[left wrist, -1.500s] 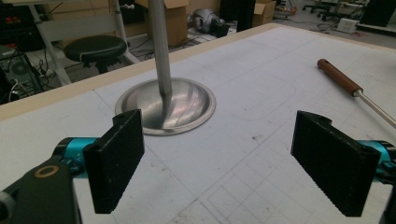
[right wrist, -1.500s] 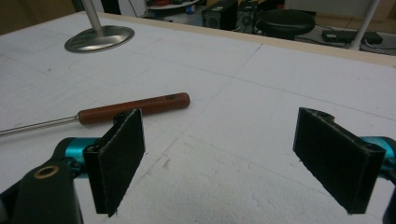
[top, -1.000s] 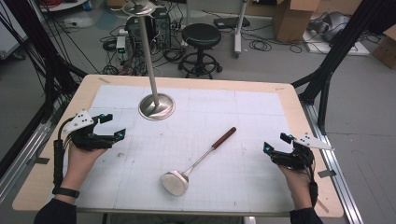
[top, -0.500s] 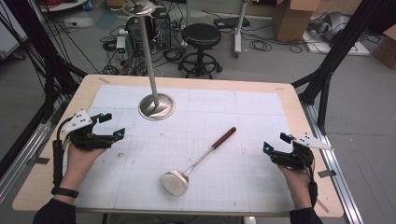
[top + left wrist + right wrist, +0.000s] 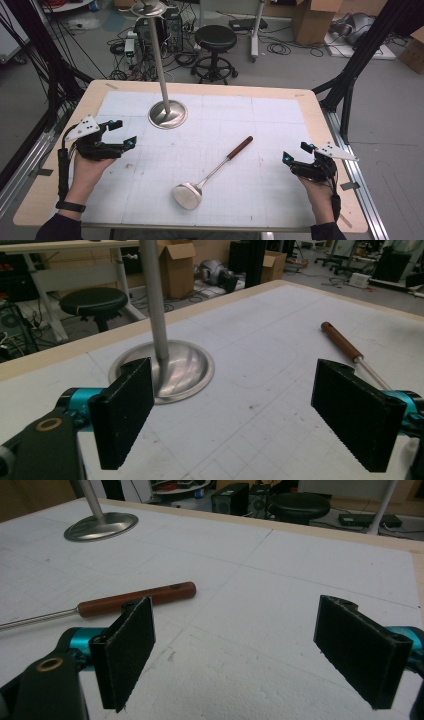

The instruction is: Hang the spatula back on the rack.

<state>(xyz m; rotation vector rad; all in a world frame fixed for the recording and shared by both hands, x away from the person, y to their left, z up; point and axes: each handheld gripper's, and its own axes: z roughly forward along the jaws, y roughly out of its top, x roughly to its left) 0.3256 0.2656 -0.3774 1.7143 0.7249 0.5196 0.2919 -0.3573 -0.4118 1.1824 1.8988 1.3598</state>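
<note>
Wood-handled ladle (image 5: 212, 172) lies mid-mat, long axis diagonal: bowl near-centre, handle pointing far-right. Right gripper (image 5: 295, 153) is nearer the handle end, jaws spread, empty. Left gripper (image 5: 123, 134) also spread, beside stand base (image 5: 168, 114).

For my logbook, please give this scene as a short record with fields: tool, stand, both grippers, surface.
tool: ladle, lying on the mat, metal bowl toward the person, brown wooden handle pointing away to the right
stand: metal pole on a round base, upright, at the far left of the mat
left gripper: open, empty, near the left edge
right gripper: open, empty, near the right edge
surface: white gridded mat on a wooden table
</note>
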